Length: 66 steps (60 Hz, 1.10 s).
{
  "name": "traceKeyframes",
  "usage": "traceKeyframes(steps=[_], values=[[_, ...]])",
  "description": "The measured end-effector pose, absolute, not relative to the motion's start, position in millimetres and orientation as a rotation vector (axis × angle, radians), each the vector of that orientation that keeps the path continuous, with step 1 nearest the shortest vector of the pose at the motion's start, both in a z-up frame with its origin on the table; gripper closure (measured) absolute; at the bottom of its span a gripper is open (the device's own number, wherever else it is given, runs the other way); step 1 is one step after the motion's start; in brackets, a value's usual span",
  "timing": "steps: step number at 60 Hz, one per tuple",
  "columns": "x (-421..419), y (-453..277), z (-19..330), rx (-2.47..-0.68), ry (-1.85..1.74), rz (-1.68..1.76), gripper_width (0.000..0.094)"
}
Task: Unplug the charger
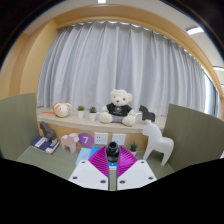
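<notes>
My gripper (pixel 112 155) has its two magenta pads (pixel 98 160) closed in from both sides on a small black charger (pixel 112 150). The charger sticks up between the fingertips. Just beyond it, two white wall sockets (pixel 119 138) sit low on the wall under the window ledge. The charger is in front of the sockets, and I cannot tell whether it is still seated in one. No cable shows.
A purple card marked 7 (pixel 86 139) stands left of the sockets, with a pink toy (pixel 70 141) and books (pixel 45 143) further left. A white horse figure (pixel 157 142) stands to the right. A teddy bear (pixel 120 106) sits on the ledge before the curtain. Green partitions (pixel 18 120) flank the desk.
</notes>
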State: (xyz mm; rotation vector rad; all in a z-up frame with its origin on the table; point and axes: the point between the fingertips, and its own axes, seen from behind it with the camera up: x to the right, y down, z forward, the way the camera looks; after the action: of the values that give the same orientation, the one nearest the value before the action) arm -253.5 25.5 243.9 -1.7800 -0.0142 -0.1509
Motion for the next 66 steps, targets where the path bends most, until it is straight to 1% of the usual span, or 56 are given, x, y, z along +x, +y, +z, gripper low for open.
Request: traceKeyframes(steps=[2, 4, 6, 7, 8, 11, 17, 24, 32, 37, 41, 43, 45, 48, 50, 52, 55, 66], values=[[-238.9, 28.9, 232.7, -1.803, -0.012, -0.14, 0.0855], [-223.6, 33.2, 213.3, -1.831, -0.001, -0.127, 0.0851], [-205.9, 36.0, 188.7, -1.869, 0.017, -0.129, 0.0851], [-199.2, 40.6, 169.2, -1.87, 0.026, -0.134, 0.0844], [-189.4, 39.3, 161.3, -1.911, 0.031, -0.14, 0.0838], [-167.5, 36.5, 122.6, -2.004, 0.038, -0.147, 0.0827], [-151.8, 31.5, 57.9, -2.097, 0.059, -0.09, 0.0813], [-141.8, 25.1, 11.7, -2.159, 0.066, -0.063, 0.0806], [-148.4, 22.1, -26.5, -2.219, 0.046, -0.02, 0.0775], [-151.8, 23.9, -26.1, -2.208, 0.03, -0.001, 0.0747], [-152.4, 23.7, -27.3, -2.22, 0.031, -0.007, 0.0695], [-149.9, 22.2, -30.8, -2.237, 0.021, -0.028, 0.0599], [-147.0, 20.1, -30.9, -2.248, 0.009, -0.058, 0.0464], [-146.0, 19.7, -21.1, -2.233, -0.022, -0.091, 0.0268], [-146.5, 20.0, -11.5, -2.218, -0.025, -0.103, 0.0178], [-146.3, 20.1, 1.0, -2.197, -0.013, -0.113, 0.0123], [-147.4, 18.6, 24.3, -2.17, -0.003, -0.124, 0.0082], [-167.4, -9.0, 134.1, -2.041, 0.021, -0.142, 0.0077]])
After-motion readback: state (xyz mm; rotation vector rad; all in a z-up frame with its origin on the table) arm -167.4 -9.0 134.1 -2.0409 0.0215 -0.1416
